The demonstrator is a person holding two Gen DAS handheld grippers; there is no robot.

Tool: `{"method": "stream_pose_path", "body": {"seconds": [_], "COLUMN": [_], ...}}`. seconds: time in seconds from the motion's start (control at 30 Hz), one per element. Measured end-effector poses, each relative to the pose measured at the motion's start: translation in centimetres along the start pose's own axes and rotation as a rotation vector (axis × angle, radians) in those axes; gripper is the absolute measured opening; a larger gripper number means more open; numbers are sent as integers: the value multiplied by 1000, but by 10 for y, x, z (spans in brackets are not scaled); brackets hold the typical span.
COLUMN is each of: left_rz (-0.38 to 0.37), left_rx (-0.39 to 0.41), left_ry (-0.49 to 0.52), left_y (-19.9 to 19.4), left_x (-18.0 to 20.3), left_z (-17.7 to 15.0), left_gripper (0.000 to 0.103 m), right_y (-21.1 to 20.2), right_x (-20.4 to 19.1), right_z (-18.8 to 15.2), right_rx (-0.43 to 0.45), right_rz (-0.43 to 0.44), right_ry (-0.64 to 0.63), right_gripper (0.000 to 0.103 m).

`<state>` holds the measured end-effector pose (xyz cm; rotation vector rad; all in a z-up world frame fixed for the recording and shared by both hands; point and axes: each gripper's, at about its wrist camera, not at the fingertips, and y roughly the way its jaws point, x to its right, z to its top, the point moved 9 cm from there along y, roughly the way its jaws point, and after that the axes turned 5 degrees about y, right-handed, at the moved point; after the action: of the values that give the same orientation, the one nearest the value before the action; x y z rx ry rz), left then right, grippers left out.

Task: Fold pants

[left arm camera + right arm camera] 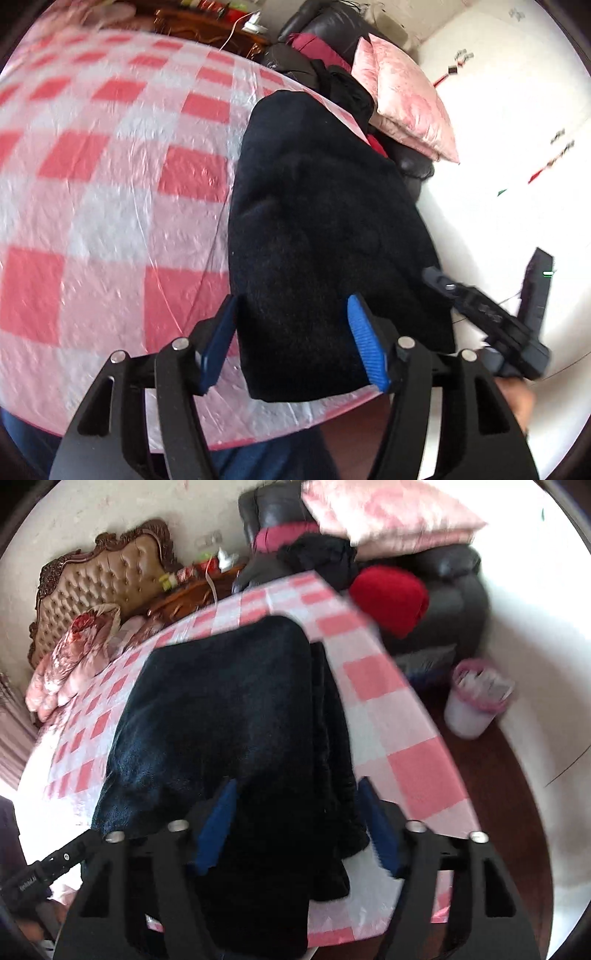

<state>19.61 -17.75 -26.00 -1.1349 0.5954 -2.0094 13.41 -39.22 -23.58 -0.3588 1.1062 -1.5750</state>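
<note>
From the left wrist camera, the left gripper (293,341) hangs over the near edge of a table covered with a red-and-white checked plastic cloth (110,177); its blue-padded fingers (367,343) stand apart, and the near end of the dark navy fleece pants (317,229) lies between them, with no clear sign that the pads press on the cloth. The pants lie folded into a long thick strip along the table's right edge, running from the near edge toward the far corner. At the right of this view the right gripper (491,314) appears from the side, off the table's right edge, with part of a hand (517,400) below it; its jaw state cannot be told from here. Beyond the far corner a pink satin cushion (406,99) rests on a black leather armchair (328,26). From the right wrist camera, the right gripper (299,825) sits above the near end of the pants (221,709), its blue fingers (218,823) parted with loose folds of fabric between them, not visibly clamped. Checked cloth (391,709) shows bare along the table's right edge. Past the far edge are a red bundle (391,598), the armchair (454,590) and a tufted headboard (103,579); a white bin with a pink liner (472,701) stands on the floor at right.
</note>
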Motion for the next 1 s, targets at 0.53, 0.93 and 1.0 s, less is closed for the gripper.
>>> {"method": "stream_pose_path", "body": {"seconds": [0.53, 0.93, 1.0], "left_rz": [42, 182, 201], "left_rx": [8, 84, -8], "left_ry": [140, 342, 323], "left_y": [14, 15, 39], "left_x": [27, 50, 43], "left_z": [-10, 89, 94], "left_gripper": [54, 66, 68], "right_y": [19, -31, -29], "right_x": [3, -52, -62], "right_z": [19, 30, 23], "right_rx": [12, 154, 122], "right_rz": [-67, -74, -69], "right_ry": [-110, -184, -204], "right_gripper": [41, 82, 88]}}
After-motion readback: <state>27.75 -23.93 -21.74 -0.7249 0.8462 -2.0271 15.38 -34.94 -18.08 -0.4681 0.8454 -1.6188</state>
